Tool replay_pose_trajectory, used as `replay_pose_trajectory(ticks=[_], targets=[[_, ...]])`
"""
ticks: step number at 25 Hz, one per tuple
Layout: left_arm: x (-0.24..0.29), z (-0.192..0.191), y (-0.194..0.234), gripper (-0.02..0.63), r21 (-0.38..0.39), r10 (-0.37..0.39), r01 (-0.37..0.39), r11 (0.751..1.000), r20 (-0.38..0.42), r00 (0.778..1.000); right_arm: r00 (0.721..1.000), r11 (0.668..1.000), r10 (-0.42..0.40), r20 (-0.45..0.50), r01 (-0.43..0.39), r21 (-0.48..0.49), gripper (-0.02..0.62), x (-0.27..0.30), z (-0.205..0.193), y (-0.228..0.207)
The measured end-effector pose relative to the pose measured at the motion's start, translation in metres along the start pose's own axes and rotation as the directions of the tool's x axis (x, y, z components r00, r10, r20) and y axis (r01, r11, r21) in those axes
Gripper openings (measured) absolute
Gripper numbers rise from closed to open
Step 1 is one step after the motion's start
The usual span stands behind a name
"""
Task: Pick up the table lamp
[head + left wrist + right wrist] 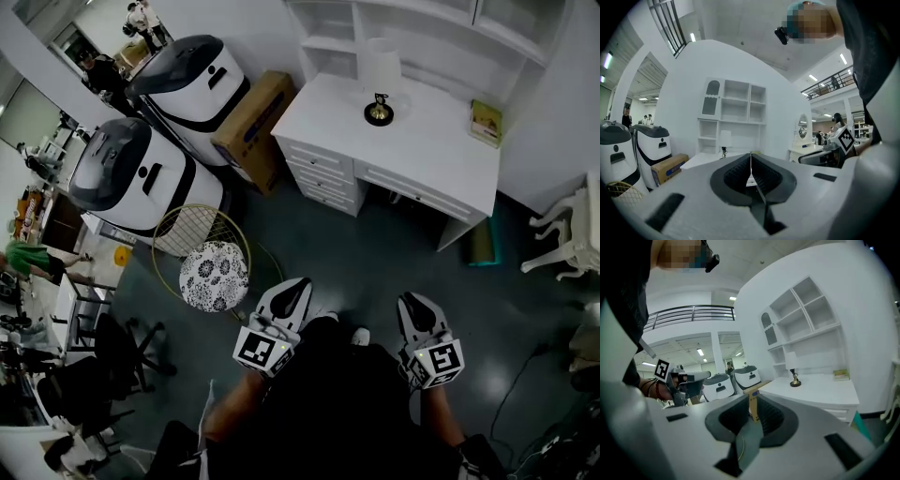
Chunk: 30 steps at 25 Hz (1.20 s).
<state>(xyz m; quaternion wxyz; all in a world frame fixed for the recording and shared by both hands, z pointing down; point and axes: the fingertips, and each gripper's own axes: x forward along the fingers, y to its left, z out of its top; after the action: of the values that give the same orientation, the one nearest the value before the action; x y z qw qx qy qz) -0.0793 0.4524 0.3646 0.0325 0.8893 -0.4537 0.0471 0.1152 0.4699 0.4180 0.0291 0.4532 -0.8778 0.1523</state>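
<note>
The table lamp (pixel 379 94) stands toward the back of a white desk (pixel 441 164), with a white shade over a brass base. It shows small and far off as the lamp (pixel 723 143) in the left gripper view and the lamp (pixel 792 374) in the right gripper view. Both grippers are held low in front of the person, well short of the desk. My left gripper (pixel 292 289) has its jaws together with nothing in them, seen close as the left gripper (pixel 750 158). My right gripper (pixel 416 306), close up the right gripper (pixel 753 401), is shut to a narrow slit and empty.
Two white domed machines (pixel 178 84) and a cardboard box (pixel 251 127) stand left of the desk. A wire-framed stool with a floral cushion (pixel 214 275) is just ahead of my left gripper. A green book (pixel 486 122) lies on the desk, and a white chair (pixel 572 234) stands at right.
</note>
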Motion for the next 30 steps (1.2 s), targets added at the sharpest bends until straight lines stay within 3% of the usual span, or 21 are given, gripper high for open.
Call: replay_pose_trajectory(ticks=[5,14,18,30], targets=[[0.013,-0.001,0.0,0.018,0.0,0.015,-0.015,1.0,-0.001,1.0,0.999,1.0,-0.017,0.031,0.016,0.026,0.066,0.004,0.005,-0.017],[0.063,-0.01,0.026,0.018,-0.029,-0.038,0.038,0.999,0.005,0.999,0.998,0.998,-0.06,-0.006,0.06,0.024,0.066,0.039,0.007,-0.04],[0.093,0.001,0.044,0.018,-0.044,-0.075,0.077,0.996,0.043,0.996,0.997,0.997,-0.069,-0.018,0.069,0.016,0.066,0.064,0.021,-0.055],[0.159,0.008,0.14,0.018,-0.07,-0.098,0.102,0.992,0.051,0.994,0.996,0.997,-0.071,-0.044,0.071,-0.011,0.066,0.171,0.058,-0.082]])
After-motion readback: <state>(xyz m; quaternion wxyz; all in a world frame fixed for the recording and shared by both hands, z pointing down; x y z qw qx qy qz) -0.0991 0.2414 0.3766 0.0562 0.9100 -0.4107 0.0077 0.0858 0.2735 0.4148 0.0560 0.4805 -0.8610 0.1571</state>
